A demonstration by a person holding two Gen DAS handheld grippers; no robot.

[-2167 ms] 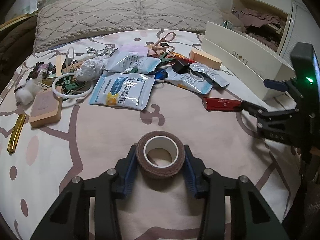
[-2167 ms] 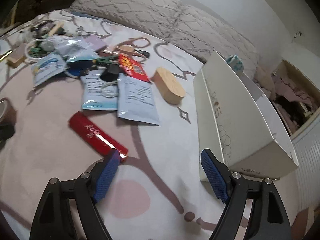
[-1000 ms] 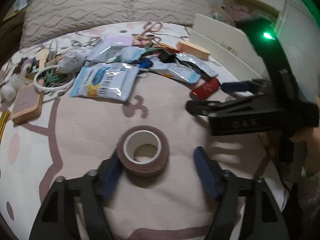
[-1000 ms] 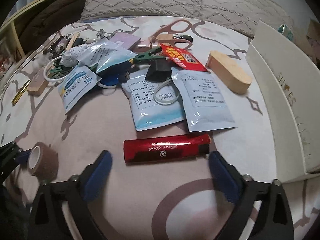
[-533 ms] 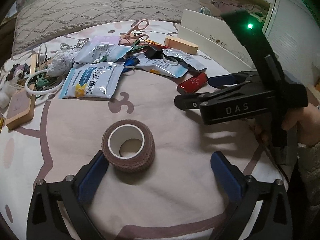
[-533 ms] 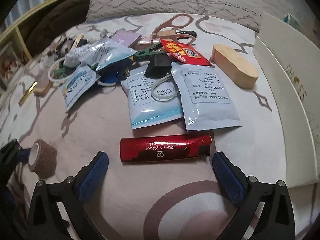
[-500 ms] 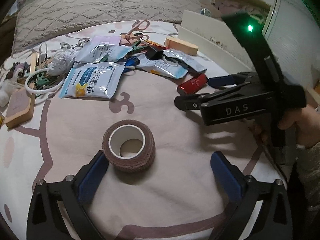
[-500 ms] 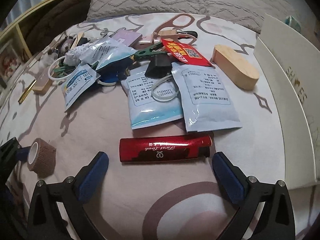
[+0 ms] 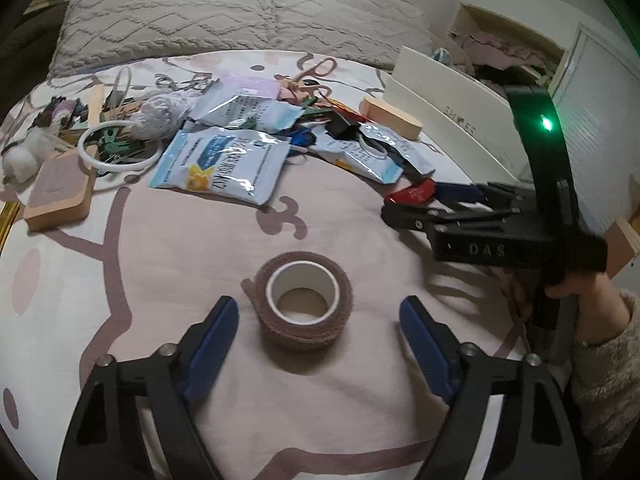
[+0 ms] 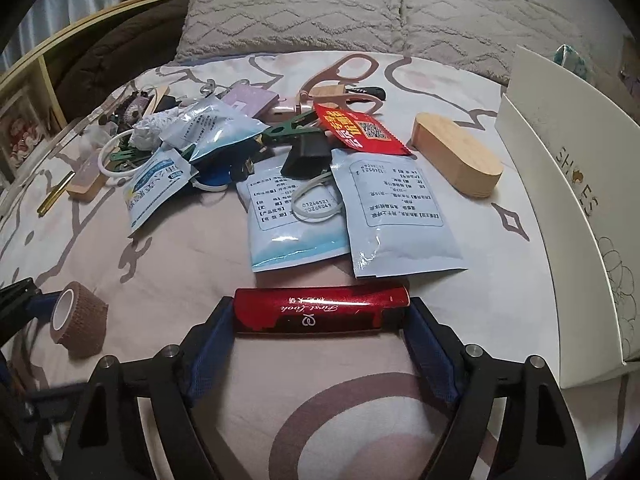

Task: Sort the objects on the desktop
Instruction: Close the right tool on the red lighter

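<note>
A brown tape roll (image 9: 304, 304) stands on the patterned bedspread between the blue pads of my left gripper (image 9: 318, 314). Its jaws are closing, with a gap still showing on each side of the roll. A red tube (image 10: 320, 308) lies crosswise between the pads of my right gripper (image 10: 320, 314). Those jaws are closing too, and both pads touch the tube's ends. The left wrist view shows my right gripper (image 9: 412, 202) at the right, held by a hand in a fuzzy sleeve. The tape roll (image 10: 78, 320) also shows at the right wrist view's left edge.
A heap of foil pouches (image 10: 392, 216), scissors (image 10: 340, 76), a red packet and clips lies beyond both grippers. A wooden block (image 10: 456, 160) sits beside a white shoebox (image 10: 560, 200) on the right. A white ring (image 9: 112, 148) and a wood-backed pad (image 9: 60, 192) lie left. Pillows (image 10: 320, 12) line the back.
The left jaws let go of the tape roll, spread wide, then narrowed around it again. The right gripper came forward to the red tube and its jaws drew in onto its ends.
</note>
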